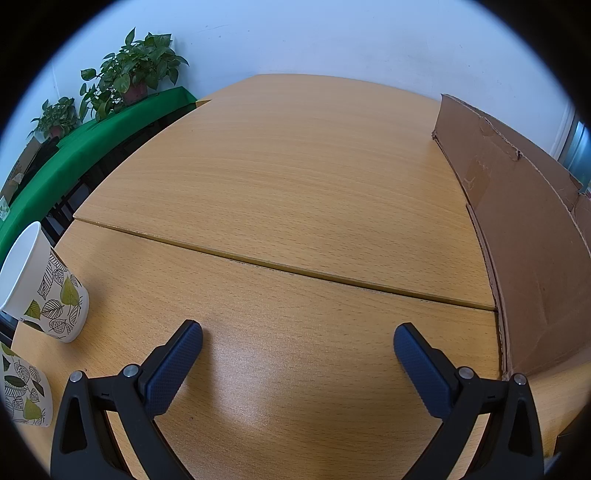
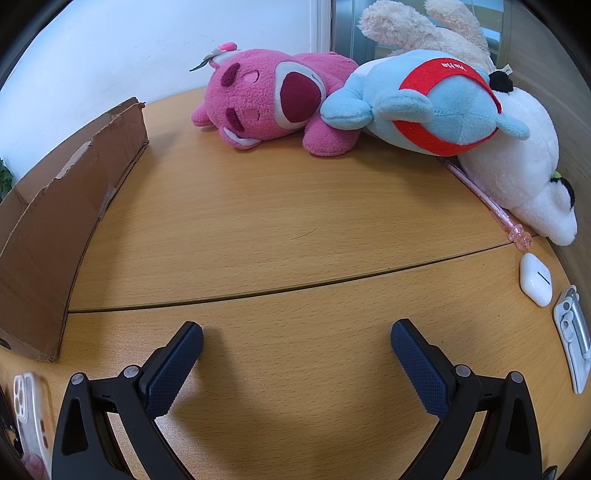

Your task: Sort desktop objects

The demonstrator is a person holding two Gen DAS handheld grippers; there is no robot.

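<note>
My left gripper (image 1: pixel 297 338) is open over bare wooden table (image 1: pixel 280 177), nothing between its fingers. Two leaf-patterned paper cups sit at the left edge, one tipped (image 1: pixel 44 284) and one lower (image 1: pixel 24 393). My right gripper (image 2: pixel 296 336) is open too, above the table. At the back lie a pink plush (image 2: pixel 266 99), a blue-and-red plush (image 2: pixel 424 103), a white plush (image 2: pixel 524 166) and a beige plush (image 2: pixel 417 26). A pink pen (image 2: pixel 487 201), a white earbud case (image 2: pixel 535 278) and a white-grey clip-like item (image 2: pixel 572 339) lie at the right. A phone in a clear case (image 2: pixel 29 417) lies bottom left.
A torn cardboard box stands between the two grippers, on the right of the left wrist view (image 1: pixel 524 229) and on the left of the right wrist view (image 2: pixel 55 221). Potted plants (image 1: pixel 136 74) on a green-covered bench (image 1: pixel 74 155) stand beyond the table's left edge. A white wall runs behind.
</note>
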